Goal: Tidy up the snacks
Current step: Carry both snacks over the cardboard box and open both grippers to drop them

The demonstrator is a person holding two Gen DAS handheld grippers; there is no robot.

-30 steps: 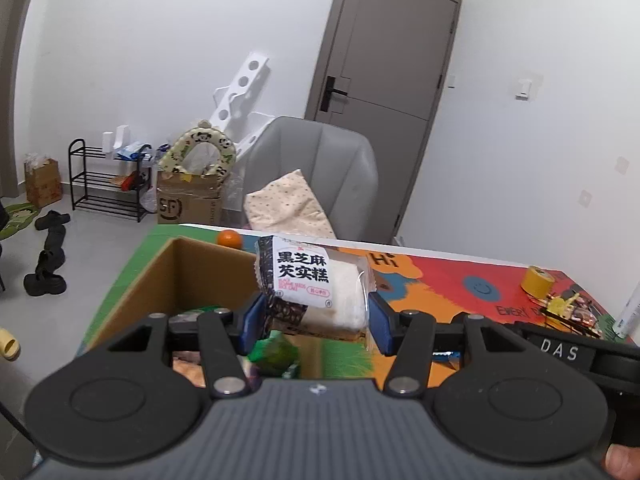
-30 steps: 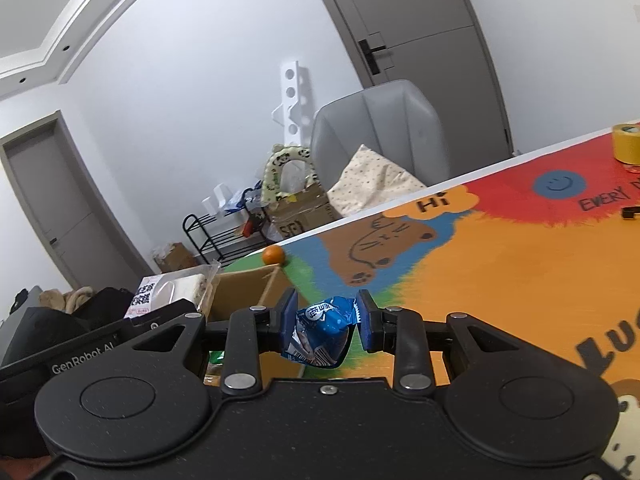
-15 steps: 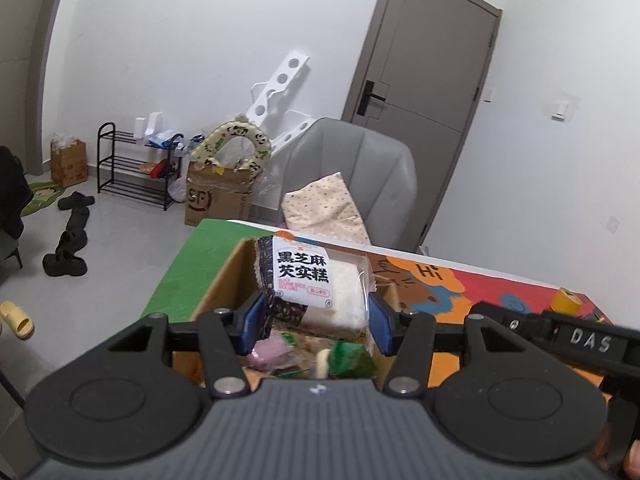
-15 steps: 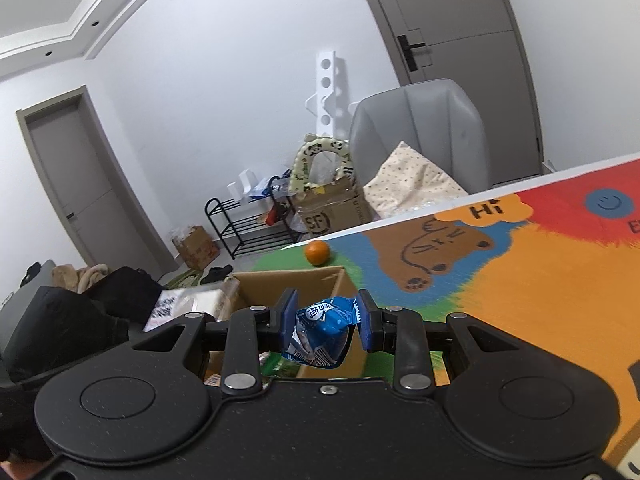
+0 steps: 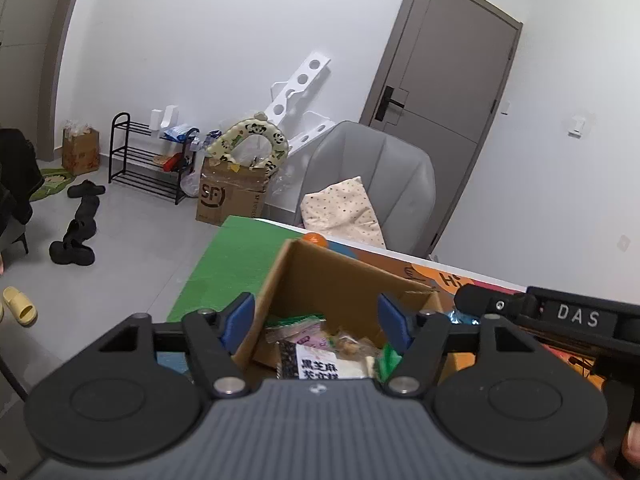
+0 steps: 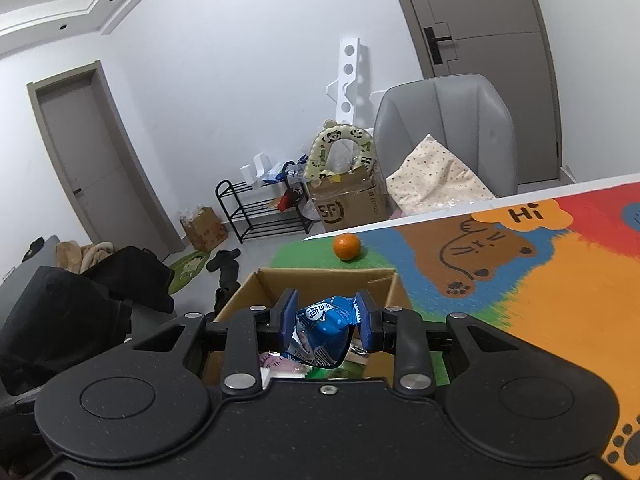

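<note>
An open cardboard box (image 5: 316, 276) (image 6: 320, 280) stands on the colourful table mat, with several snack packets inside. My left gripper (image 5: 316, 320) hovers over the box and its jaws are opening with nothing pressed between them. The white and black cake packet (image 5: 320, 366) lies in the box below it. My right gripper (image 6: 326, 320) hangs above the box's near side, shut on a blue snack packet (image 6: 324, 330). The right tool's black body (image 5: 560, 316) shows at the right edge of the left wrist view.
An orange (image 6: 347, 246) sits on the green part of the mat (image 6: 540, 292) beyond the box. A grey chair (image 6: 444, 128) with a dotted cushion stands at the table's far edge. On the floor are a carton (image 5: 230, 196), a shoe rack (image 5: 148, 160) and shoes.
My left gripper has opened and let the cake packet drop into the box. Both grippers have moved over the box, the right one still gripping the blue packet.
</note>
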